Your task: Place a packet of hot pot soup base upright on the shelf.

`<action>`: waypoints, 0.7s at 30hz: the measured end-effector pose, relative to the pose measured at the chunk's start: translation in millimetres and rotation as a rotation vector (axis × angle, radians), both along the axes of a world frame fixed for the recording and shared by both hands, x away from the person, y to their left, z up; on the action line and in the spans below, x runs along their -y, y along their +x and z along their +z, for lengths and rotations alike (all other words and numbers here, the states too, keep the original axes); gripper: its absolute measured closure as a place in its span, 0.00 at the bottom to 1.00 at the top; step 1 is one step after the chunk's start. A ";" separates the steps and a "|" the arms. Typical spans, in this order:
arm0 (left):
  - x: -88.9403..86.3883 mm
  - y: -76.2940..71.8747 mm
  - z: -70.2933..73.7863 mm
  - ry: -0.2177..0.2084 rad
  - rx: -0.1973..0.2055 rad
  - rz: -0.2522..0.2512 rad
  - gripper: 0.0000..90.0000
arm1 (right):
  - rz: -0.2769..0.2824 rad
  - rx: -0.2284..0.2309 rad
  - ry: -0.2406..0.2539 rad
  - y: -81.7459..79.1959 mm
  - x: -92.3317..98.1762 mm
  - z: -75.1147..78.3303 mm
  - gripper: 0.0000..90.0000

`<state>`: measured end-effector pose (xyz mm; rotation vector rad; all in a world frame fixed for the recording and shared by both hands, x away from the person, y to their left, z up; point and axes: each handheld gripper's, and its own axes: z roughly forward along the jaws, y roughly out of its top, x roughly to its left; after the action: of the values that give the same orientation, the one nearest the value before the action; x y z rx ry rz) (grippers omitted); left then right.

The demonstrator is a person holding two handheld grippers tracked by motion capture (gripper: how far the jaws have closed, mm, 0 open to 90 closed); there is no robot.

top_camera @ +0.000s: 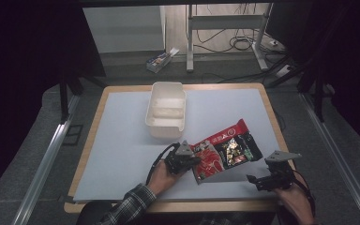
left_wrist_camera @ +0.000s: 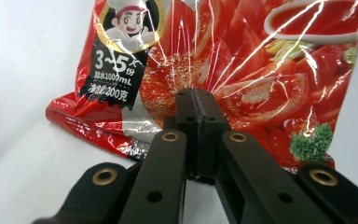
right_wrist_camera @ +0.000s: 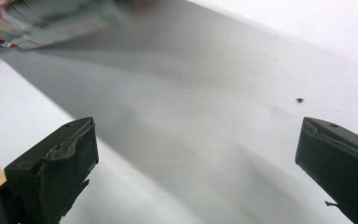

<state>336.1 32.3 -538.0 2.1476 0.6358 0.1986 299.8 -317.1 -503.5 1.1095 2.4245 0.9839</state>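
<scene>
The red soup-base packet [top_camera: 225, 150] lies flat on the white table mat [top_camera: 122, 140], just in front and to the right of the white plastic bin [top_camera: 166, 110]. From my seat, the left gripper [top_camera: 191, 161] sits at the packet's left edge, and my left gripper view shows its jaws pressed together, pinching the crinkled foil of the packet [left_wrist_camera: 242, 70] between the pads. To the right of the packet, near its lower right corner but apart from it, my right gripper [top_camera: 253, 180] rests with jaws spread wide over bare mat [right_wrist_camera: 191, 116], touching nothing.
</scene>
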 end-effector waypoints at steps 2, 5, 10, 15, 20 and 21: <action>-1.2 1.4 -0.4 -0.008 -0.017 0.000 1.00 | 0.014 -0.005 0.001 -0.6 -4.1 0.6 0.00; -1.3 1.6 -0.6 -0.003 -0.022 -0.001 1.00 | 0.024 0.018 0.011 -2.8 -7.4 5.6 0.00; -2.5 3.8 -1.0 0.014 -0.038 -0.012 1.00 | 0.018 0.008 0.054 -4.0 -12.9 16.2 0.00; -1.6 2.8 -1.4 0.006 -0.032 -0.007 1.00 | 0.067 -0.057 0.183 -2.6 -27.3 33.9 0.00; -2.0 2.8 -1.1 0.013 -0.028 -0.010 1.00 | 0.083 -0.024 0.168 1.4 -46.5 49.0 0.11; -2.4 3.1 -0.8 0.018 -0.027 -0.014 1.00 | 0.074 -0.029 0.185 5.6 -48.2 50.8 0.14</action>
<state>339.2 34.7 -538.9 2.1749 0.6360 0.1686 305.4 -268.9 -452.7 1.1060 2.4530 1.2463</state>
